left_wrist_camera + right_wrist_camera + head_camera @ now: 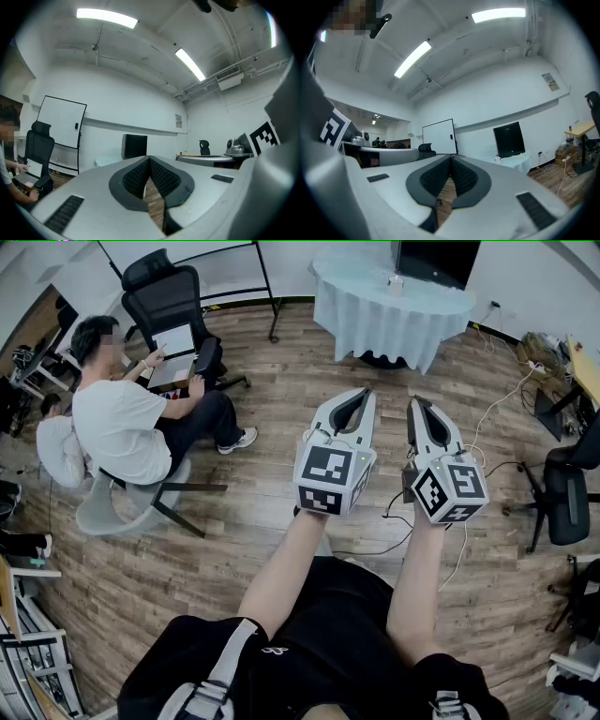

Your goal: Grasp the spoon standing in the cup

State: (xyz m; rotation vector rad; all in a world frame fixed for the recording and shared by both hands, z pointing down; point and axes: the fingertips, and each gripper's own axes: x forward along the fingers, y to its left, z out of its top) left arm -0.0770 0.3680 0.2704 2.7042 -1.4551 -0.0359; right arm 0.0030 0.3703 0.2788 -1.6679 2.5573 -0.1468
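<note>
No spoon or cup can be made out clearly; a small white object stands on the cloth-covered round table far ahead, too small to identify. My left gripper is held out level over the wooden floor, its jaws closed tip to tip with nothing between them. My right gripper is beside it, also level, jaws meeting at the tips and empty. In the left gripper view the left gripper has its black pads together; in the right gripper view the right gripper looks the same.
A person sits on a chair at the left, next to a black office chair. A dark monitor stands behind the round table. Another black chair and floor cables lie at the right. A whiteboard stands by the wall.
</note>
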